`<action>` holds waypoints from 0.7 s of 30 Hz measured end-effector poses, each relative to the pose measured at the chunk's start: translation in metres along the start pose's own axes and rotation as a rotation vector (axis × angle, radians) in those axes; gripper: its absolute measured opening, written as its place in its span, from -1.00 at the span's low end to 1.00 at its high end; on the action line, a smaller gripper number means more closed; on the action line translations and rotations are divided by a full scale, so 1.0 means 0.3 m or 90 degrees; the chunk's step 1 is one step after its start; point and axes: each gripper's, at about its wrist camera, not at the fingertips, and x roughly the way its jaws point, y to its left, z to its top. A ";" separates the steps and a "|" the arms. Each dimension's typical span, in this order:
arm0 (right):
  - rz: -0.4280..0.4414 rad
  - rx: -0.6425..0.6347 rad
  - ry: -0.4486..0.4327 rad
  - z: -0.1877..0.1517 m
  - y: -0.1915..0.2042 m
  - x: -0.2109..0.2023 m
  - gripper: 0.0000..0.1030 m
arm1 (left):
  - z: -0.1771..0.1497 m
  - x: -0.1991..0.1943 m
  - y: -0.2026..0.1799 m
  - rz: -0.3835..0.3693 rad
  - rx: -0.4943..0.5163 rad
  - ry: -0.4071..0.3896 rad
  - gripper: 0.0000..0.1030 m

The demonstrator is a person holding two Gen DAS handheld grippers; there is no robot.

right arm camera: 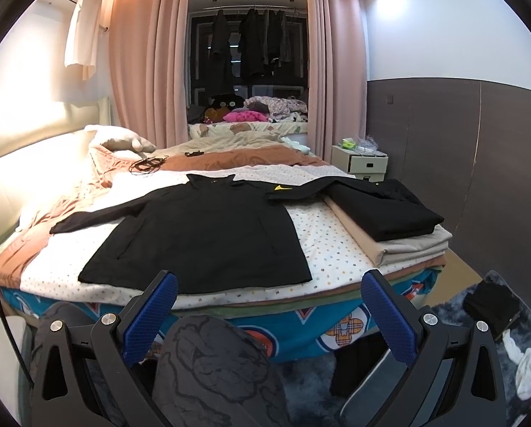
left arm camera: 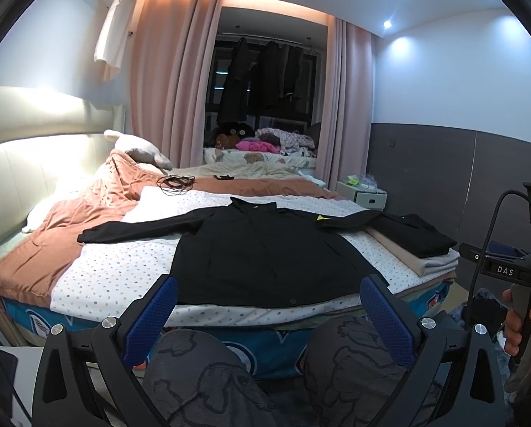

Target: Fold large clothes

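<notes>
Across the dotted bedsheet my black jacket lies flat, sleeves spread, hem near the mattress edge. Both my left gripper and right gripper hang spread wide, short of it, holding nothing.

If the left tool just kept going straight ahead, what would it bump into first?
Probably the black jacket spread on the bed: the open left tool points at its near hem, though depth is unclear.

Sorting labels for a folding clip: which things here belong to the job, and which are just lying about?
Job:
- black jacket, spread flat on the bed
- folded stack at the bed's right edge
- left tool and right tool, both open

Lying about:
- cables
- pillow
- nightstand
</notes>
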 end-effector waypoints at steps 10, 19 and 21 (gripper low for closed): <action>-0.013 0.003 0.001 0.033 0.013 -0.007 1.00 | -0.024 0.004 0.039 -0.004 -0.014 -0.006 0.99; 0.001 -0.008 0.021 0.052 0.082 0.121 1.00 | -0.023 0.094 0.096 0.018 -0.013 0.023 0.99; 0.003 -0.011 0.024 0.063 0.107 0.164 1.00 | -0.020 0.125 0.115 0.029 -0.015 0.028 0.99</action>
